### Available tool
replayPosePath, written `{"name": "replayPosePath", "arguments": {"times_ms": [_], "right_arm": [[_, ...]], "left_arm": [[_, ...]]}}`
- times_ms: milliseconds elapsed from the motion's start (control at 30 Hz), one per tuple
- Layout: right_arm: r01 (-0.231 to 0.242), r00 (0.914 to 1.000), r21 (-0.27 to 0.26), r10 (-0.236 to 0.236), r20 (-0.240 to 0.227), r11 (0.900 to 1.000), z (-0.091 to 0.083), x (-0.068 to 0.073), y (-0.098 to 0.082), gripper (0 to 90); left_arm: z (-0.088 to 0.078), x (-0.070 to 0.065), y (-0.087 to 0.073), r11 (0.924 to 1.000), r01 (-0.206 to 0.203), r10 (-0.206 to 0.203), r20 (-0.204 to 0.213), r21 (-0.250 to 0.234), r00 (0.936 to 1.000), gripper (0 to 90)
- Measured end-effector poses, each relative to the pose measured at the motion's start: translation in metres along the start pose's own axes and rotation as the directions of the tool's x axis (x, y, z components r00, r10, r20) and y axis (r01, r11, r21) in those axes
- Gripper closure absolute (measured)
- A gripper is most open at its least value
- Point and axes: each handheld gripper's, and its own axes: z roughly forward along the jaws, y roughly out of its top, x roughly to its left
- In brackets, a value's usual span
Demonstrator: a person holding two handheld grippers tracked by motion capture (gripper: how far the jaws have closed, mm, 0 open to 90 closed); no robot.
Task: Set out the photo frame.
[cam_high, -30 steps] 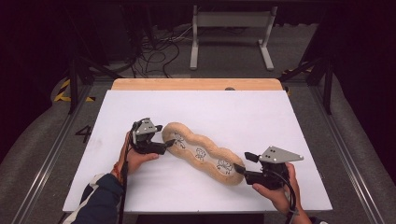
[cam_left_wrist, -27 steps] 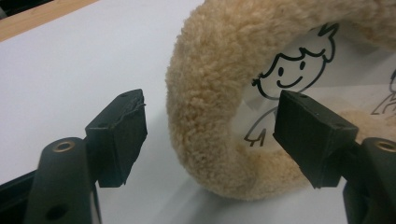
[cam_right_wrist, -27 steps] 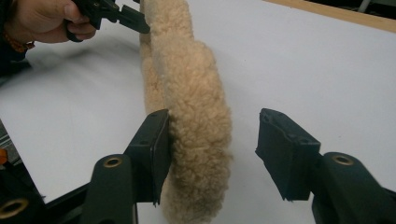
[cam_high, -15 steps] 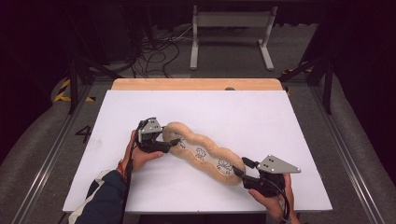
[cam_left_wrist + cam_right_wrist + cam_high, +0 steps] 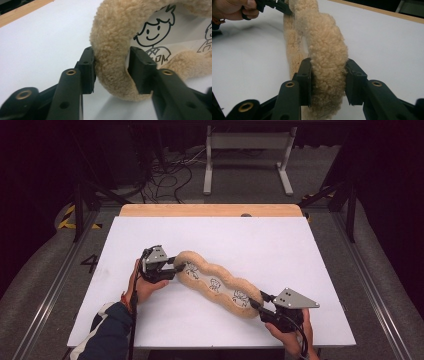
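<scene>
A white table (image 5: 300, 250) with a wooden strip (image 5: 210, 210) along its far edge stands in a dark room. Behind it, on the grey floor (image 5: 250, 180), sit a pale metal stand (image 5: 247, 150) and tangled cables (image 5: 165, 170). Metal rails (image 5: 372, 280) flank the table; yellow-black tape (image 5: 67, 217) marks the floor at left.

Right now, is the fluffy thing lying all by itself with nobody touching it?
No, the left gripper pinches one end of the fluffy thing and the right gripper the other.
</scene>
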Motion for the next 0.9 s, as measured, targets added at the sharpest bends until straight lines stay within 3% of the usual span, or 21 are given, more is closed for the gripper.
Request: {"name": "replayPosePath", "arguments": {"times_ms": [300,667,900], "right_arm": [[0.032,0.9994,0.004,-0.032,0.008,0.999,0.001,-0.002,0.001,63.2],[0.037,0.9992,0.011,-0.037,0.016,0.999,0.004,-0.009,0.002,63.7],[0.043,0.9986,0.014,-0.043,0.032,0.999,0.008,-0.013,0.003,64.1]], "left_arm": [[-0.005,-0.002,-0.002,0.9999,0.000,0.000,-0.003,0.014,1.0000,66.0],[-0.011,-0.001,-0.007,1.0000,0.008,-0.008,0.033,0.003,0.9994,65.7],[-0.017,-0.007,-0.012,1.0000,0.002,-0.003,0.027,0.007,0.9996,64.7]]}}
